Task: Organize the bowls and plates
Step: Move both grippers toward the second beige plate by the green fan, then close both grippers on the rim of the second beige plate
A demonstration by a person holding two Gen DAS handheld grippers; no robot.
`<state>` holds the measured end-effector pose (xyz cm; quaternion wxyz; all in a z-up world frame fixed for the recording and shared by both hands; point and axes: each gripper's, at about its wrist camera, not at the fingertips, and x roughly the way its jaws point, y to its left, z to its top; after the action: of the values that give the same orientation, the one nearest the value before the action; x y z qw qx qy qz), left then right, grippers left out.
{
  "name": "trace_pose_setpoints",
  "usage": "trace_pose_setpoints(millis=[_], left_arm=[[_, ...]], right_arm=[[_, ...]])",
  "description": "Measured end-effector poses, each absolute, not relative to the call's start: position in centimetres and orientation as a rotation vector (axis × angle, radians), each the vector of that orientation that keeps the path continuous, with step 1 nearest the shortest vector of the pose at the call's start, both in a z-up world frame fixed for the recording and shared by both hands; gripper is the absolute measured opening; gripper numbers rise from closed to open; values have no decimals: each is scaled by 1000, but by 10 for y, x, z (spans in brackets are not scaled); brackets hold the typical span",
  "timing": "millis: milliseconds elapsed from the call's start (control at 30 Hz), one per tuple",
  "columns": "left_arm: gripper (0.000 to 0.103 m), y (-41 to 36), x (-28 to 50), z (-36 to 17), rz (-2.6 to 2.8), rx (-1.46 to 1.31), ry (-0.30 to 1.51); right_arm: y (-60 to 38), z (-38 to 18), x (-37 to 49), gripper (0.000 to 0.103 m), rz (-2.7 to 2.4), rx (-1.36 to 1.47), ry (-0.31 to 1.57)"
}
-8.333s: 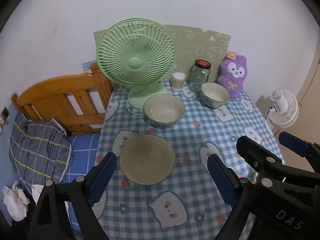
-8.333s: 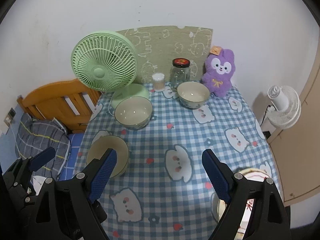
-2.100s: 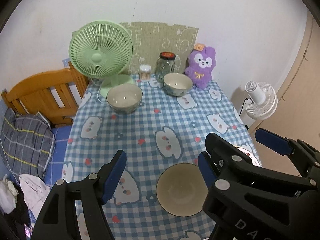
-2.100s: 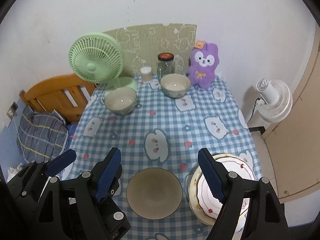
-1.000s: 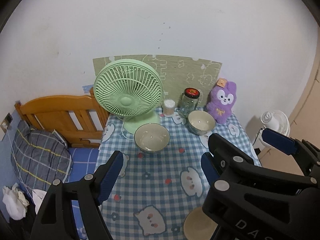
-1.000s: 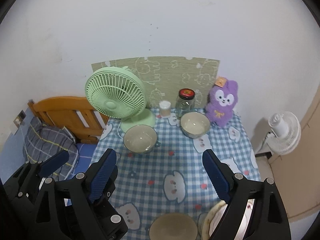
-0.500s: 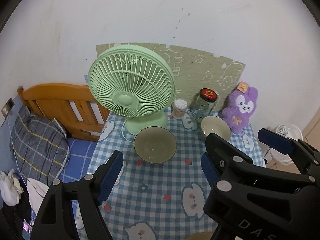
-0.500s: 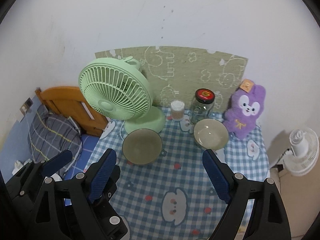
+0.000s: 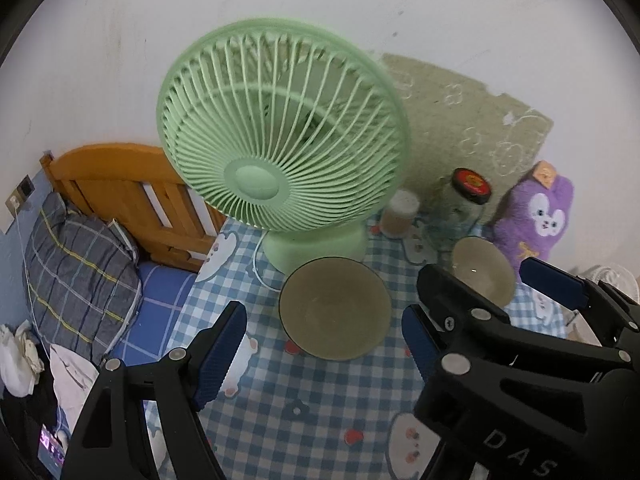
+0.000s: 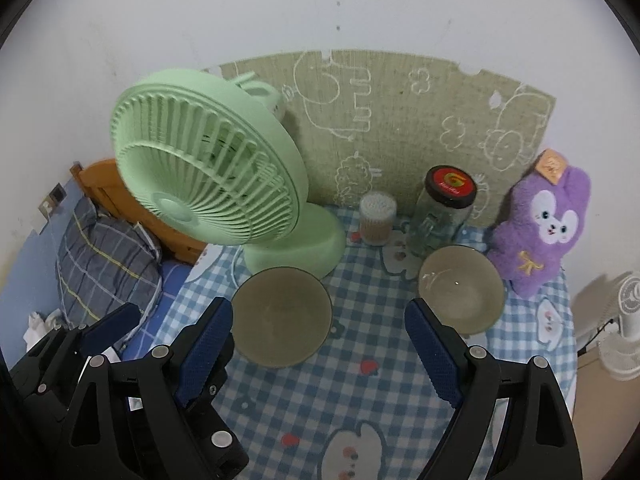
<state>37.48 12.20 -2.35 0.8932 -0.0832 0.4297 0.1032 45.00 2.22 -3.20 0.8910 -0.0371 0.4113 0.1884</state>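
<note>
Two beige bowls stand on the blue checked tablecloth [image 9: 320,408]. The bigger bowl [image 9: 335,309] [image 10: 281,317] sits just in front of the green fan's base. The smaller bowl [image 9: 482,270] [image 10: 461,289] stands to its right, beside the purple plush. My left gripper [image 9: 324,354] is open and hovers over the near side of the bigger bowl, empty. My right gripper [image 10: 320,348] is open too, empty, with the bigger bowl by its left finger and the smaller bowl by its right finger.
A green desk fan [image 9: 280,152] [image 10: 208,168] stands at the back left. A cotton-swab jar [image 10: 377,219], a glass jar with a red-and-black lid [image 10: 444,210] and a purple plush rabbit [image 10: 540,232] line the wall. A wooden bed frame [image 9: 132,200] and pillow [image 9: 76,268] lie left of the table; a white floor fan [image 10: 624,320] is right.
Both grippers have moved forward and down toward the back of the table. The fan and the two bowls now look much larger and nearer. The front bowl and plates have left view.
</note>
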Motion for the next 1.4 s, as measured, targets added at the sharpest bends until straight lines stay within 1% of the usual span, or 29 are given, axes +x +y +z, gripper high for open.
trace_pose_setpoints(millis=[100,167,300,333,367,400,433,500,567,700,767,800,833,933,1000,1033,1067,1167,1200,1233,1267,1333,1400], left_arm=[[80,127,387,-39,226,-179,910],[75,131,395,-51,223,-186,924],[75,137,407,-68,235,-181,944],[75,140,409,-74,239,-184,953],[71,141,412,-77,242,-188,959],[69,144,414,-83,248,-194,961],[68,145,416,-86,255,-194,961],[67,147,419,-93,269,-182,961],[66,150,422,-99,265,-181,963],[59,153,428,-116,271,-185,997],[54,156,430,-122,270,-193,1011],[53,156,430,-126,266,-196,1016],[51,157,431,-128,266,-192,1021],[44,157,434,-137,264,-182,1037],[42,158,435,-143,259,-184,1050],[39,158,435,-145,256,-187,1054],[36,159,436,-147,249,-194,1060],[33,162,437,-152,235,-223,1068],[32,162,437,-153,234,-223,1066],[29,162,438,-154,232,-219,1069],[26,161,439,-155,228,-217,1073],[25,161,440,-158,226,-220,1082],[24,162,439,-158,227,-220,1081]], right_arm=[[26,-47,465,90,390,-80,872],[28,-57,474,90,389,-80,876],[31,-77,488,90,400,-90,883],[32,-80,491,89,398,-90,885],[32,-84,493,88,396,-90,887],[33,-88,497,85,394,-89,893],[34,-93,500,84,390,-88,903],[35,-101,506,83,381,-85,921],[36,-107,509,81,383,-83,929],[42,-122,515,70,385,-103,955],[44,-128,517,62,390,-104,964],[45,-132,517,54,403,-101,967],[46,-135,519,50,415,-99,975],[49,-145,521,45,418,-95,1000],[51,-150,521,43,414,-101,1007],[52,-152,522,38,411,-109,1011],[54,-154,522,36,411,-117,1014],[56,-160,523,31,411,-131,1020],[57,-162,523,29,409,-133,1024],[57,-164,524,23,408,-131,1031],[57,-166,524,22,405,-133,1034],[57,-168,523,18,395,-142,1034],[57,-168,523,17,392,-150,1028]])
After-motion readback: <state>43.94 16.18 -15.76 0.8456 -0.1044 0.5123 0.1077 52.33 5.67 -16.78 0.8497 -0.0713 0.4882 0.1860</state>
